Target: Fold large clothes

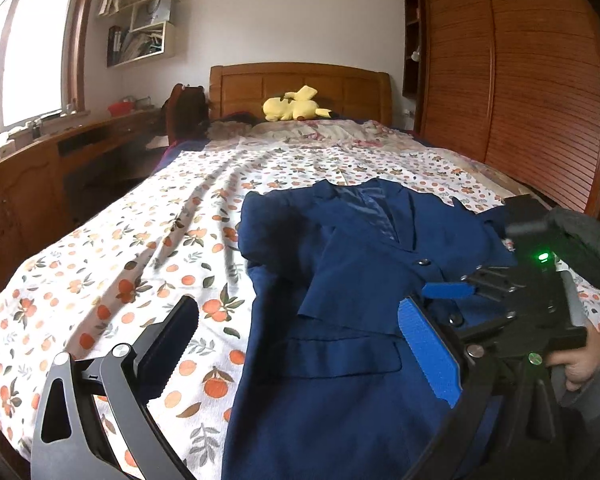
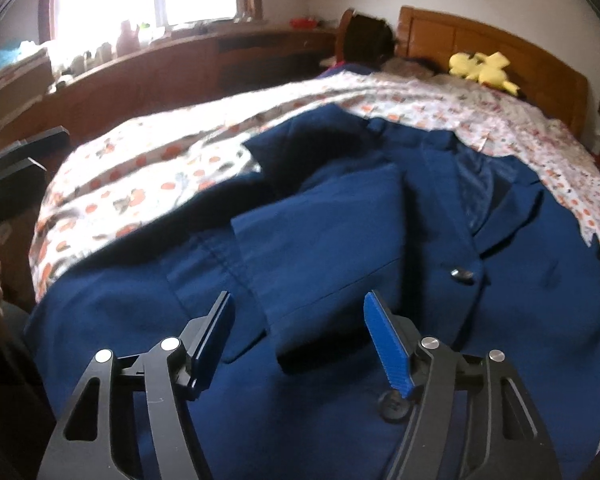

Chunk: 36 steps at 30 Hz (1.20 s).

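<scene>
Both tongs sit nearest my cameras. My left tongs [image 1: 304, 356] are spread wide over the blue blazer [image 1: 340, 280], pinching nothing. My right tongs [image 2: 300, 340] are partly spread above the folded-over sleeve [image 2: 320, 240], clear of the cloth. That blazer lies face up on the orange-print bedsheet [image 1: 140, 240], collar toward the headboard [image 1: 300, 84], a yellow plush toy [image 1: 294, 106] beyond.

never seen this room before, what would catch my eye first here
A navy jacket lies spread on the bed's orange-print sheet, one sleeve folded across its chest. A yellow plush sits by the wooden headboard. Both grippers, left and right, hover open over the jacket.
</scene>
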Each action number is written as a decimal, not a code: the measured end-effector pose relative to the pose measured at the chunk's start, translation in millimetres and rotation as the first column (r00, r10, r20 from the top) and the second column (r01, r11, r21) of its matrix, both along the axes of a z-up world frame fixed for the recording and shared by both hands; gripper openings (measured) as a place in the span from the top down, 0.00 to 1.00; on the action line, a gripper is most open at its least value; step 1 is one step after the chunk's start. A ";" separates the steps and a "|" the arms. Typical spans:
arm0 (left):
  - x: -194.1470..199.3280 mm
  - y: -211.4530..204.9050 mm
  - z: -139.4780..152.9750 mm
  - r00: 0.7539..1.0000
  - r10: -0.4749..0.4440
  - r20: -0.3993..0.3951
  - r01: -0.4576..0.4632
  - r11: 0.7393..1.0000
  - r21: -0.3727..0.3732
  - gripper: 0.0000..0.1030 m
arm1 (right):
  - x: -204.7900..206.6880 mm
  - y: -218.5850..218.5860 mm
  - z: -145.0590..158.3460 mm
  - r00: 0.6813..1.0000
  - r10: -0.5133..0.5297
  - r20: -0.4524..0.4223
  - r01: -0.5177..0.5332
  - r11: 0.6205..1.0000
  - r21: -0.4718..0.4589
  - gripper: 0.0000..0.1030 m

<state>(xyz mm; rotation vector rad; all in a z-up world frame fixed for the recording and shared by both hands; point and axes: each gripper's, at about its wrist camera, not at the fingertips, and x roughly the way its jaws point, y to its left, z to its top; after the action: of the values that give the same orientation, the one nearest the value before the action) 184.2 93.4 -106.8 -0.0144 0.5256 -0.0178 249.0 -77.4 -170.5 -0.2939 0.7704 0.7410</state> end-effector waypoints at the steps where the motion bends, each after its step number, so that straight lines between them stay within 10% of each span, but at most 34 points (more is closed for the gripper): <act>1: -2.3 0.7 0.0 1.000 -0.001 0.002 0.001 1.000 0.004 0.02 | 1.0 3.3 -5.2 1.000 0.007 -0.016 -0.008 1.000 -0.018 0.38; 7: -3.6 -1.1 -0.4 1.000 -0.003 -0.003 0.003 1.000 0.015 0.02 | 6.8 8.0 -19.0 0.998 -0.005 -0.060 0.001 0.997 -0.071 0.48; 15: -2.8 -7.3 -2.4 1.000 -0.015 -0.007 0.015 1.000 0.025 0.02 | 5.9 3.4 -14.7 0.999 -0.021 -0.029 0.019 0.998 -0.062 0.91; 36: 7.0 -38.7 -7.7 0.996 -0.085 -0.009 0.085 0.996 0.041 0.02 | -25.3 -90.9 69.9 0.982 -0.151 0.116 0.128 0.974 0.186 0.94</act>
<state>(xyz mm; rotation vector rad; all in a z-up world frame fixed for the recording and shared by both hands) 191.3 54.7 -114.5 0.0483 0.5334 -0.0904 223.7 -168.3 -100.6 -0.1228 0.5913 0.6465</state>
